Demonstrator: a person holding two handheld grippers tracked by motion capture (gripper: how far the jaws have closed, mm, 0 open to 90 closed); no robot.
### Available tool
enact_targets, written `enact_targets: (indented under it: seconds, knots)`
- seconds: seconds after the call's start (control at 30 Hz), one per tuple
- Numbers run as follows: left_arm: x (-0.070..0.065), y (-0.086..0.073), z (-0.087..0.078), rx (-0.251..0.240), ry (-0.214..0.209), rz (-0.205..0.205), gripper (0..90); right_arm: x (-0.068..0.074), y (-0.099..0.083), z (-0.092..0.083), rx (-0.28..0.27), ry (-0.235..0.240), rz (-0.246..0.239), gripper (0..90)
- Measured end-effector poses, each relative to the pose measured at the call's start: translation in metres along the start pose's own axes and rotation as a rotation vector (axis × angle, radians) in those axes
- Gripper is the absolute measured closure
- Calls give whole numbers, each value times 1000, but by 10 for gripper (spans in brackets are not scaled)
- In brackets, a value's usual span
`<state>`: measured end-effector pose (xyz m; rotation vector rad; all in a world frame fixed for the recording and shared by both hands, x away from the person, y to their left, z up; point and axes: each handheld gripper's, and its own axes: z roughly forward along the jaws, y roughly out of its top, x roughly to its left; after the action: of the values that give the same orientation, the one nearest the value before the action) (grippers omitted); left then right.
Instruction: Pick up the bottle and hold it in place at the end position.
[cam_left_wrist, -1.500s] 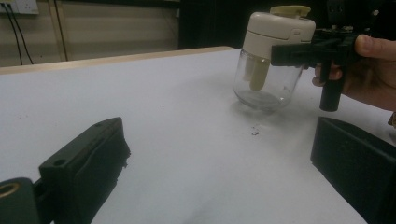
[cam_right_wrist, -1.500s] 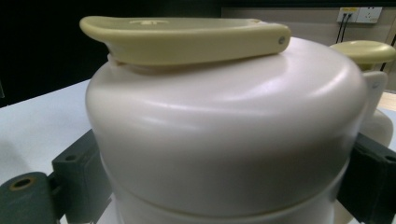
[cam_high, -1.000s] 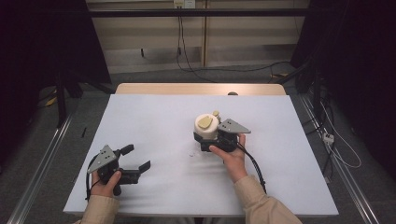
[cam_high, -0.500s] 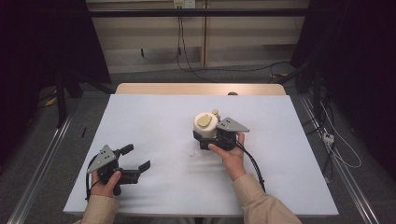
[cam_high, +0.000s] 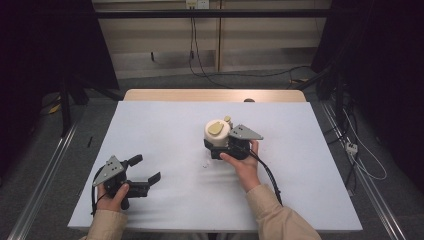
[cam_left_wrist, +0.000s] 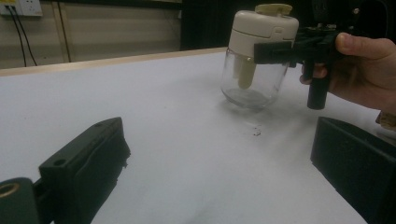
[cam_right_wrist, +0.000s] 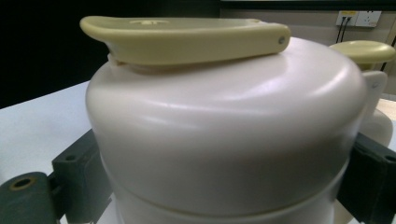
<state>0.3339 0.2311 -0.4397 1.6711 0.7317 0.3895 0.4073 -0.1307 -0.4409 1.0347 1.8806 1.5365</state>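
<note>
While the jar (cam_high: 218, 134) is clamped at its cream lid by the right gripper (cam_high: 226, 145), left gripper (cam_high: 145, 172) is held wide open, empty; approx. next: lid flap to be flipped w/ it.

I'm counting one glass jar (cam_high: 216, 137) with one cream lid (cam_left_wrist: 264, 27), two grippers, left (cam_high: 145, 172) and right (cam_high: 216, 150), one white table (cam_high: 165, 125).
</note>
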Motion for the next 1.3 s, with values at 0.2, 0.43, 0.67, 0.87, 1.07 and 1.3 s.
enact_targets:
  seconds: [0.2, 0.43, 0.67, 0.87, 1.07, 1.3]
  knots:
    - [0, 0, 0, 0, -1, -2, 30, -1, 1, 3, 0, 6, 4, 70]
    - [0, 0, 1, 1, -1, -1, 30, -3, 1, 7, -2, -1, 5, 71]
    - [0, -1, 1, 3, -2, 0, 30, -4, 3, 11, -7, 1, -2, 70]
    - [0, -1, 1, 4, -1, -1, 30, -5, 2, 15, -6, -1, 4, 71]
    - [-1, -2, 2, 6, -6, -3, 30, -7, 4, 16, -8, 3, 6, 70]
    - [0, -2, 2, 5, -1, -3, 30, -7, 3, 20, -8, 6, 6, 70]
